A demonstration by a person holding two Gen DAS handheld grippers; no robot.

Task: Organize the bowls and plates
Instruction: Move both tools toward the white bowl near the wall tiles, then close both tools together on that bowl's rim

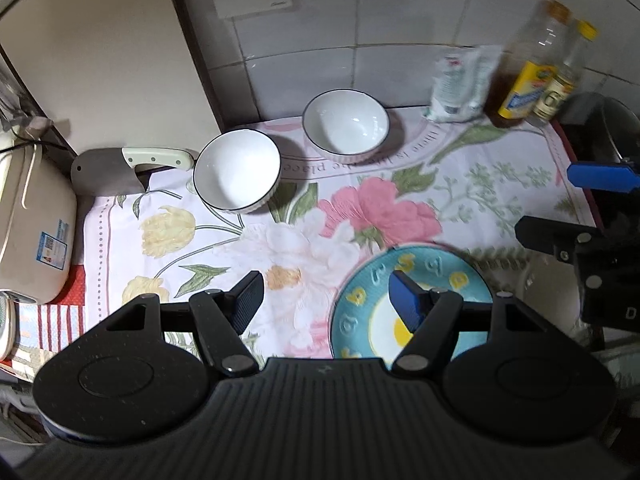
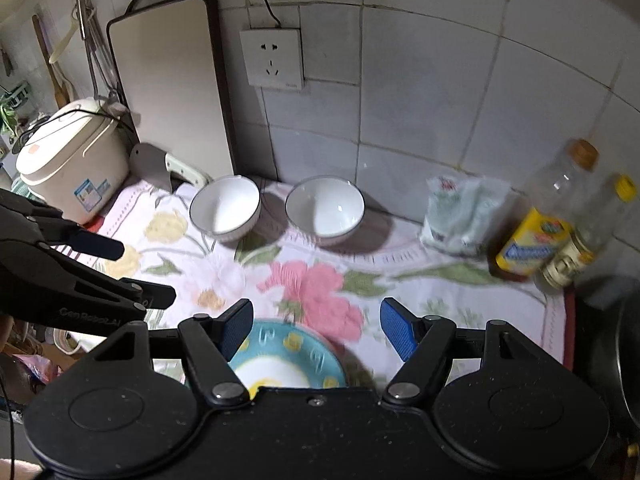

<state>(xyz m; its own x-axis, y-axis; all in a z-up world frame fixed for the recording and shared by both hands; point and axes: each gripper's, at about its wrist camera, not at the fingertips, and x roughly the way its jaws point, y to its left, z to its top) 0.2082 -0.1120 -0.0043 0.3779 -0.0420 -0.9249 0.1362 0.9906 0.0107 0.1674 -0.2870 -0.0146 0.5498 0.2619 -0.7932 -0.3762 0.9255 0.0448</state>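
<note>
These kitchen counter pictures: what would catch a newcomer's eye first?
Probably the flowered cloth spread over the counter, with two white bowls side by side near the tiled wall. Nearest the cameras lies a turquoise plate with yellow letters. Both black grippers hang above with jaws open and empty.

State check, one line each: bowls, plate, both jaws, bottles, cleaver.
left bowl: upright, empty, on cloth
right bowl: upright, empty, apart from left bowl
plate: flat on cloth, not held
left gripper: jaws open, empty
right gripper: jaws open, empty
bottles: upright, capped
cleaver: lying by board
</note>
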